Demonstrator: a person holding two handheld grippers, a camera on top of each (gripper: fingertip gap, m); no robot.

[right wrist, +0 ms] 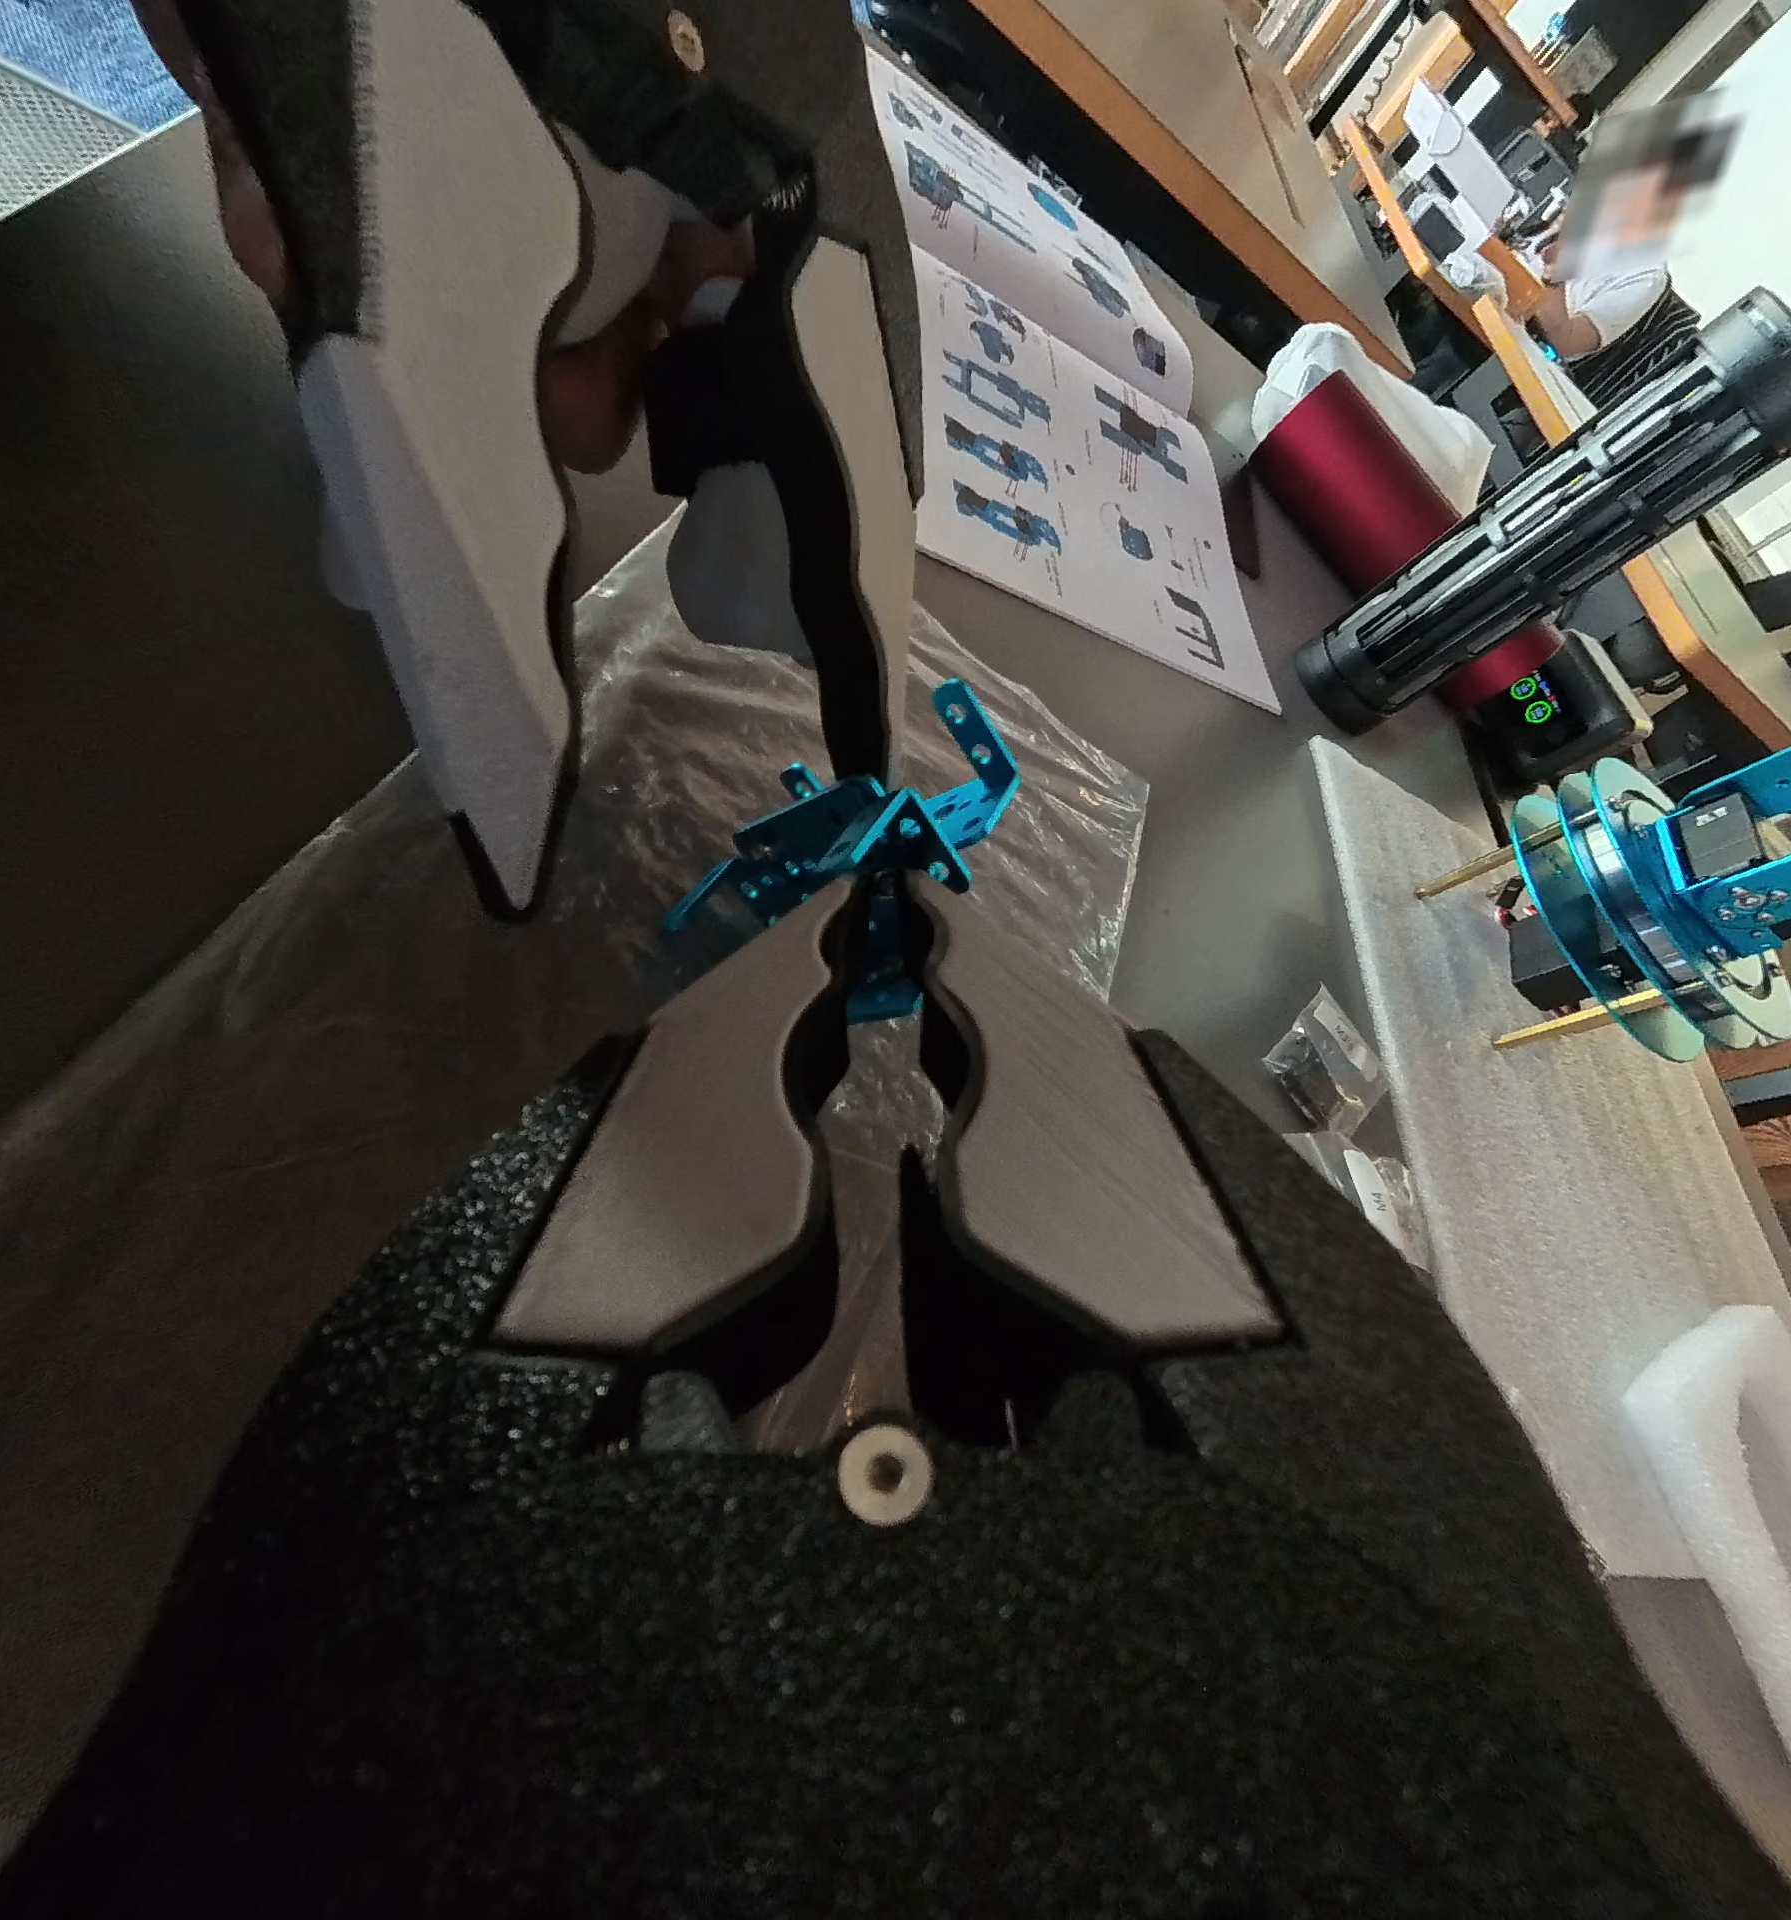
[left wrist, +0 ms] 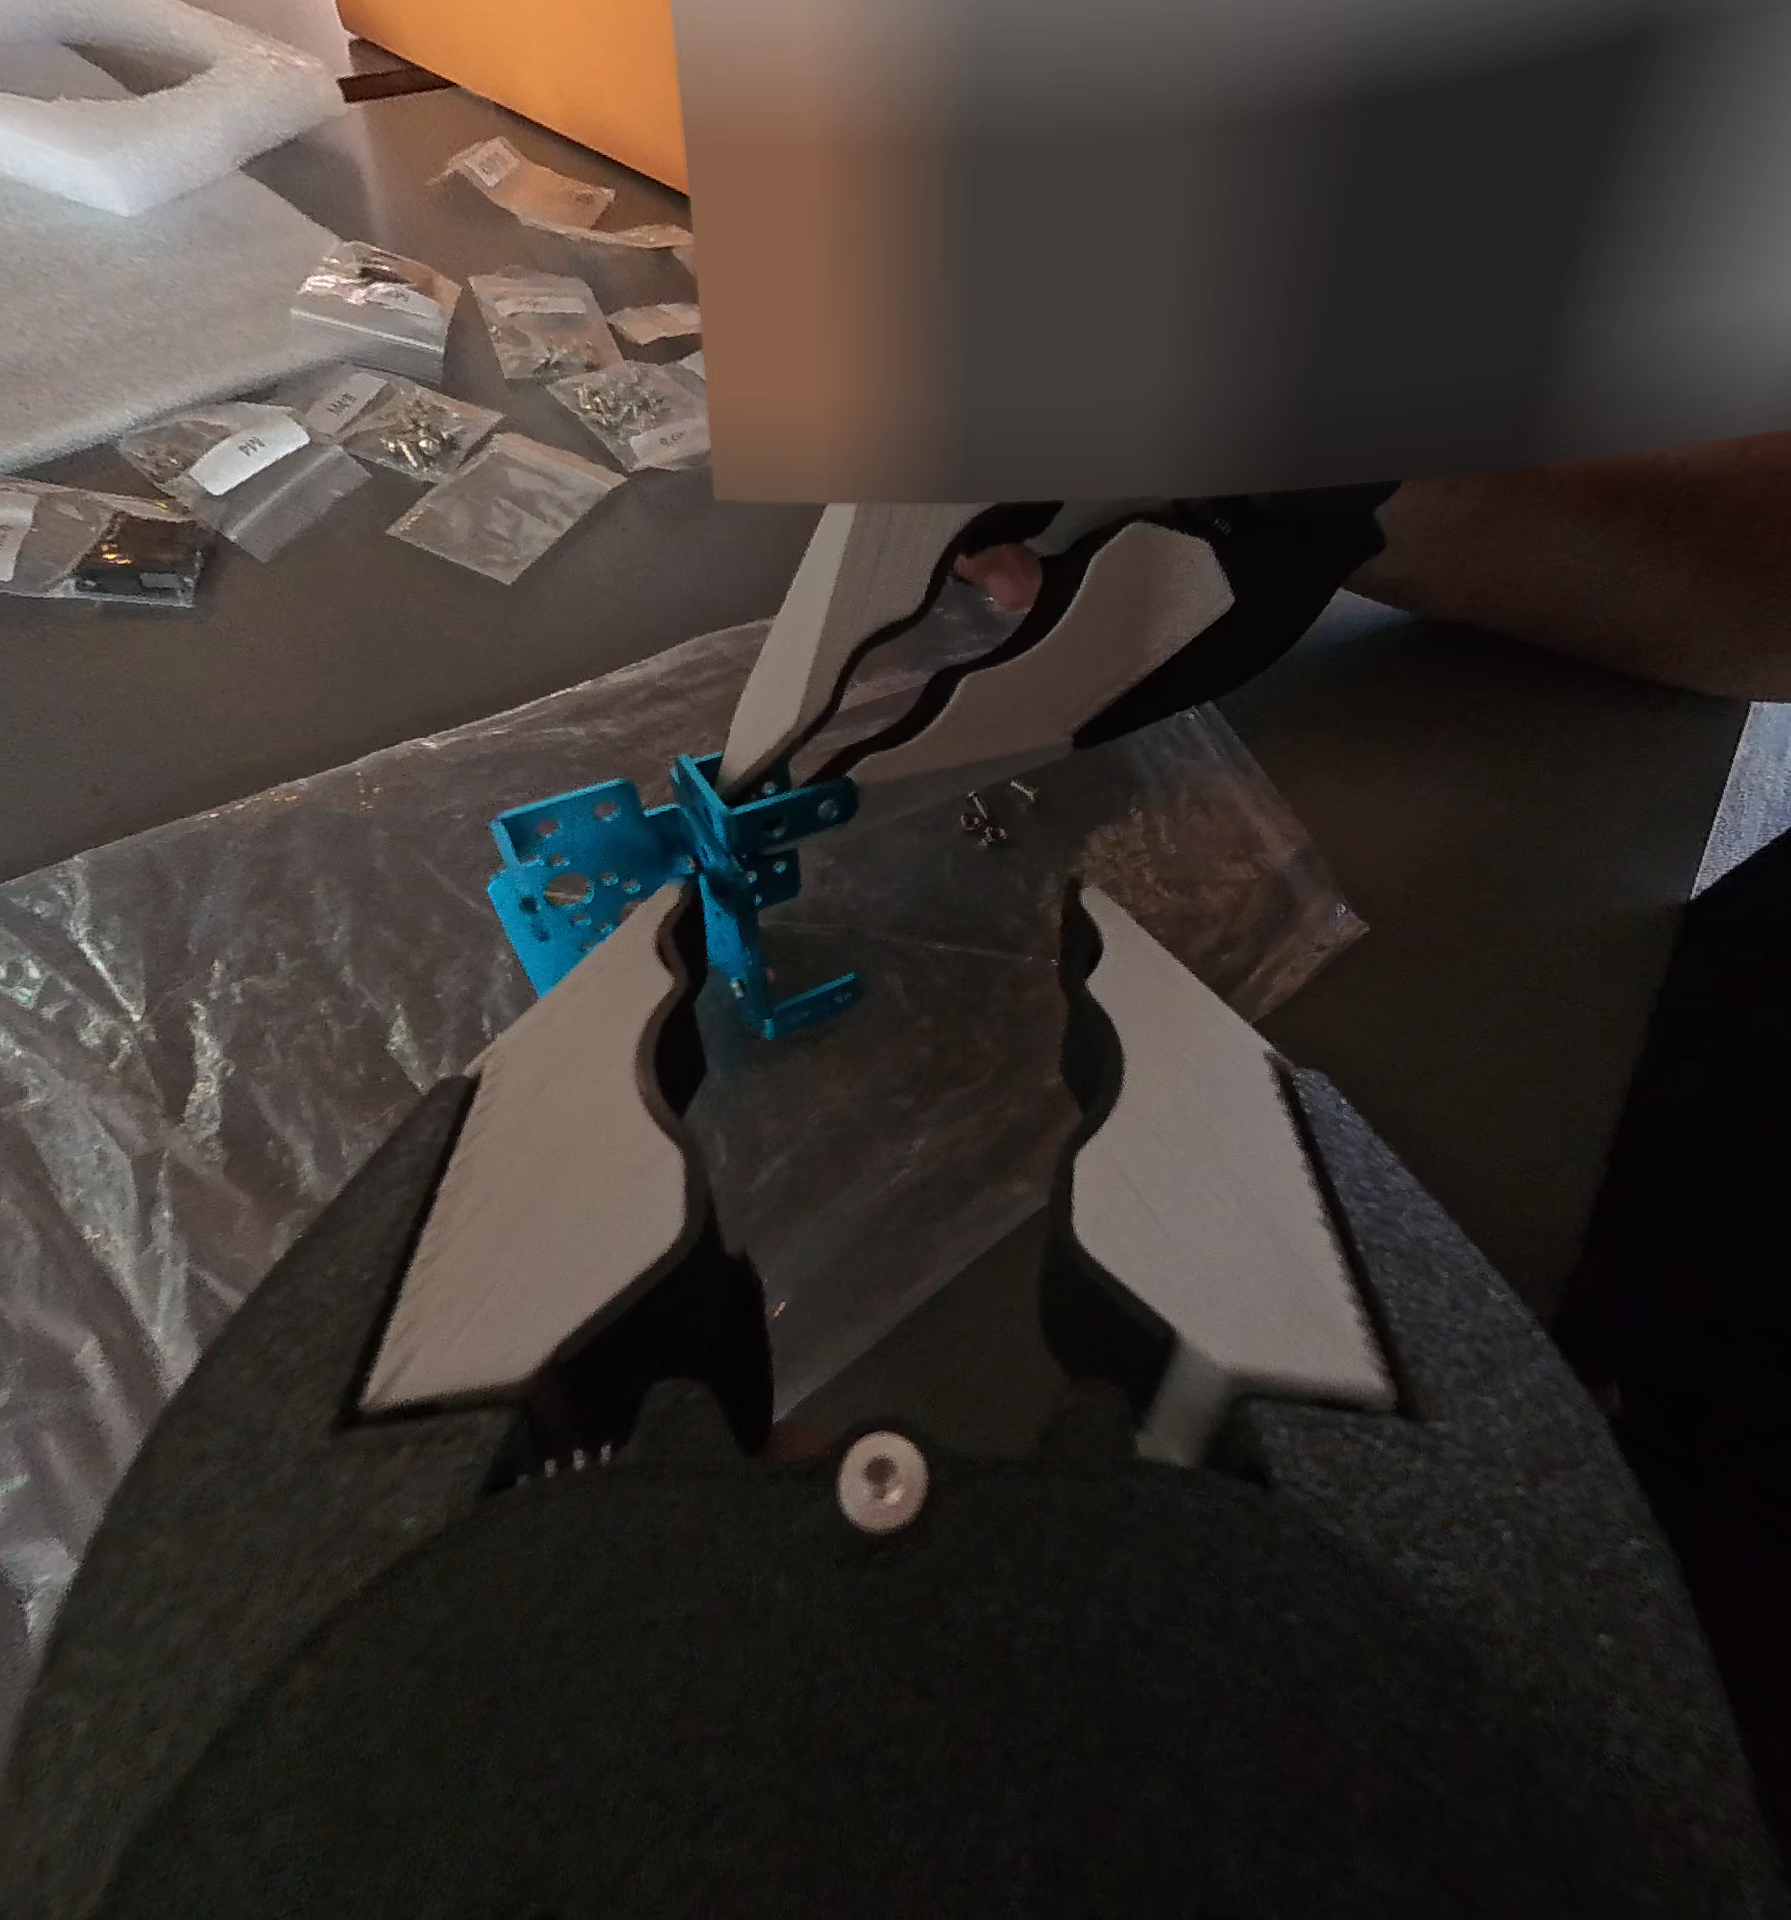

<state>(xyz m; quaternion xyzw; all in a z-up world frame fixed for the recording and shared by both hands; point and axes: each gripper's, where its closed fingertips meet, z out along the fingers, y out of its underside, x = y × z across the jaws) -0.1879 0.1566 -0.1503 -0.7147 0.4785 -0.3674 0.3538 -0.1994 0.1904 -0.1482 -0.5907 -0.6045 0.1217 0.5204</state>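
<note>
The right gripper (right wrist: 886,894) is pinched onto the blue bracket assembly (left wrist: 662,894), holding it above the clear plastic sheet (left wrist: 247,1039). The left gripper (left wrist: 880,914) hangs wide beside it, empty; I'd grip a flat plate squarely.

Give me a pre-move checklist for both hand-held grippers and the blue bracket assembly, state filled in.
1. Right hand-held gripper shut on blue bracket assembly: ok.
2. Left hand-held gripper open: ok.
3. Left finger clear of the assembly: cannot tell, it looks to be touching.
4. Assembly lifted off the plastic sheet: cannot tell.
5. Loose screws apart from both grippers: ok.
</note>
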